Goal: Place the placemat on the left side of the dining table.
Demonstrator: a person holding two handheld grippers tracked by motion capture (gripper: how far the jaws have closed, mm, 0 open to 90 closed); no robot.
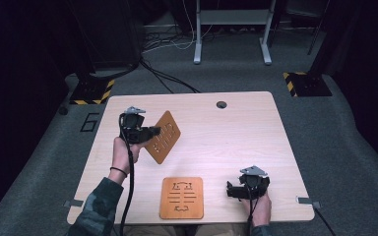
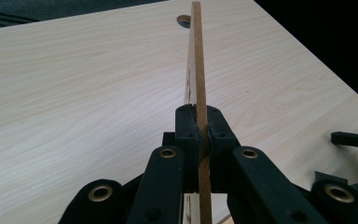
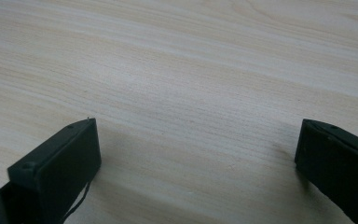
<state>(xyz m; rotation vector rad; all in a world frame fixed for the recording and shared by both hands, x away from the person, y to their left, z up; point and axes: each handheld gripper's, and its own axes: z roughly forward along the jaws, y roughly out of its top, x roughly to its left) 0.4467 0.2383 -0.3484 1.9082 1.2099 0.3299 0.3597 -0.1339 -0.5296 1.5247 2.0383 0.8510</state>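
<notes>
The left gripper (image 1: 153,131) pinches a thin brown board (image 1: 163,136) by one edge, jaws pressed flat against both faces. The board is lifted off the worktop (image 1: 236,132), tilted, over the left half toward the far edge; in the left gripper view it (image 2: 196,60) runs edge-on straight ahead from the jaws. The right gripper (image 1: 232,191) rests near the near right corner, jaws spread wide and holding nothing. A second board (image 1: 181,197) lies flat at the near edge, just beside the right gripper.

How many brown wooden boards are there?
2. One wooden board is held up off the table, pinched in the left claw. The other board lies flat at the table's near edge. None looks hidden.
</notes>
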